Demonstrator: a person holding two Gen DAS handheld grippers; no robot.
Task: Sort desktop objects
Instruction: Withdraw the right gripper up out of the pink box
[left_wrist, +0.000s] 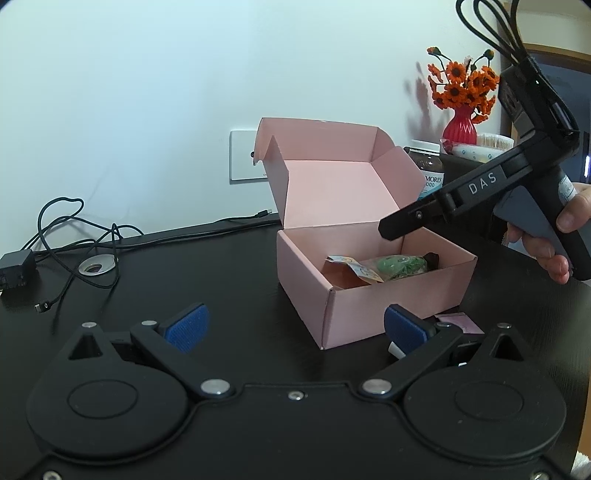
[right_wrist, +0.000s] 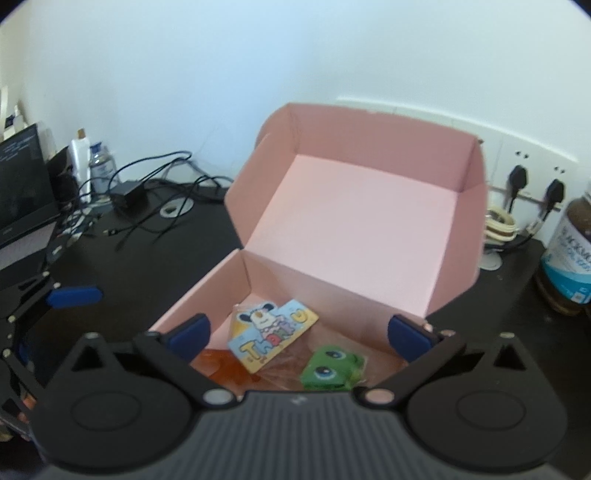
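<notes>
An open pink cardboard box (left_wrist: 369, 306) stands on the black desk with its lid (right_wrist: 369, 206) up. Inside lie a cartoon "Thank you" card (right_wrist: 273, 334), a green frog-faced toy (right_wrist: 332, 371) and an orange item (right_wrist: 225, 365). My right gripper (right_wrist: 299, 338) hovers open over the box's near side with nothing between its blue pads (right_wrist: 190, 334); from the left wrist view its fingers (left_wrist: 399, 225) point down over the box's right rim, held by a hand (left_wrist: 546, 247). My left gripper (left_wrist: 295, 328) is open in front of the box, empty. A small pink packet (left_wrist: 458, 321) lies by its right finger.
Black cables (left_wrist: 74, 236) and a charger (left_wrist: 16, 269) lie at the desk's left by a grommet hole (left_wrist: 98, 266). A brown supplement bottle (right_wrist: 569, 254), a red vase of orange flowers (left_wrist: 461, 107), wall sockets (right_wrist: 532, 181) and a laptop (right_wrist: 22, 192) stand around the edges.
</notes>
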